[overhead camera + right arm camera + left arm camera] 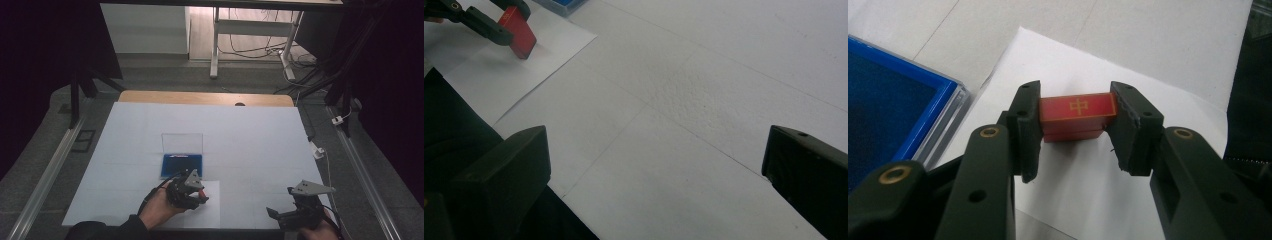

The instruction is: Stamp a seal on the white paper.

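Red rectangular block with a gold character on its face (pixel 1077 116): I hold it clamped between the jaws of my left tongs (pixel 1076 120), over a white sheet of paper (pixel 1083 185) that lies on the white-covered desk (pixel 250 135) near its front edge. In the right gripper view the block's lower end sits at the paper; I cannot tell whether it touches. The block shows edge-on layers beneath its face, so it may be a small stack.

To do this step well, I judge that I should keep the grip square on the two end faces, lower the block straight down until it rests flat on the paper, and only then ease the jaws apart, so nothing tips or skids.

My right tongs (pixel 296 212) stand open and empty, near the front right of the desk, well apart from the block.

Just beside the paper's far edge lies a blue-lined tray with a clear raised lid (pixel 182 165). It is the one obstacle near, so sideways moves should stay clear of its rim.
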Available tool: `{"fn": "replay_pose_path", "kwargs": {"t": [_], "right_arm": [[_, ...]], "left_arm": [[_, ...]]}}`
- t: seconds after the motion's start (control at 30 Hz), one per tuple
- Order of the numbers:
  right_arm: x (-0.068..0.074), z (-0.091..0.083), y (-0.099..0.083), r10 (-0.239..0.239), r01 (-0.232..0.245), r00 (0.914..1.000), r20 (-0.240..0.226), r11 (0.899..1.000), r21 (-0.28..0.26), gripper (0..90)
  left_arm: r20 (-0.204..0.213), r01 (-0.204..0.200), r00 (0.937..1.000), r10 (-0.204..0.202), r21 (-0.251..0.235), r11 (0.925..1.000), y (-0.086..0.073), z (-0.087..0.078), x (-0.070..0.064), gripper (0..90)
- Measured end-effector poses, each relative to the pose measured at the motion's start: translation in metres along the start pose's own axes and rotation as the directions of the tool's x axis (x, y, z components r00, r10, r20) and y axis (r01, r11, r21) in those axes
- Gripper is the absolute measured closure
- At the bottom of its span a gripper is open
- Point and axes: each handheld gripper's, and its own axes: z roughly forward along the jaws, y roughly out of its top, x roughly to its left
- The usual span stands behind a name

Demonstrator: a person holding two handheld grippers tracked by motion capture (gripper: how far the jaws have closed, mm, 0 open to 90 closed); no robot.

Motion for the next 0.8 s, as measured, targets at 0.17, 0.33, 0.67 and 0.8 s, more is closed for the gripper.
{"fn": "replay_pose_path", "kwargs": {"t": [0.17, 0.33, 0.67, 0.8], "right_arm": [[0.000, 0.000, 0.000, -0.002, 0.002, 1.0000, 0.000, 1.000, -0.001, 0.0], [0.000, 0.000, 0.000, -0.001, 0.001, 1.0000, 0.000, 1.000, -0.001, 0.0], [0.000, 0.000, 0.000, 0.003, -0.003, 1.0000, -0.001, 1.000, -0.001, 0.0], [-0.001, 0.000, 0.000, 0.003, -0.003, 1.0000, -0.002, 1.000, -0.001, 0.0]], "left_arm": [[-0.013, -0.013, 0.9998, 0.013, -0.025, 0.9996, 0.001, -0.004, 0.000, 58.2], [-0.015, -0.001, 0.9999, 0.000, -0.060, 0.9982, 0.002, -0.013, 0.004, 58.2], [-0.007, 0.027, 0.9996, -0.027, -0.078, 0.9966, 0.001, -0.019, 0.014, 58.2], [-0.011, 0.033, 0.9994, -0.034, -0.085, 0.9959, 0.000, -0.022, 0.016, 58.1]]}}
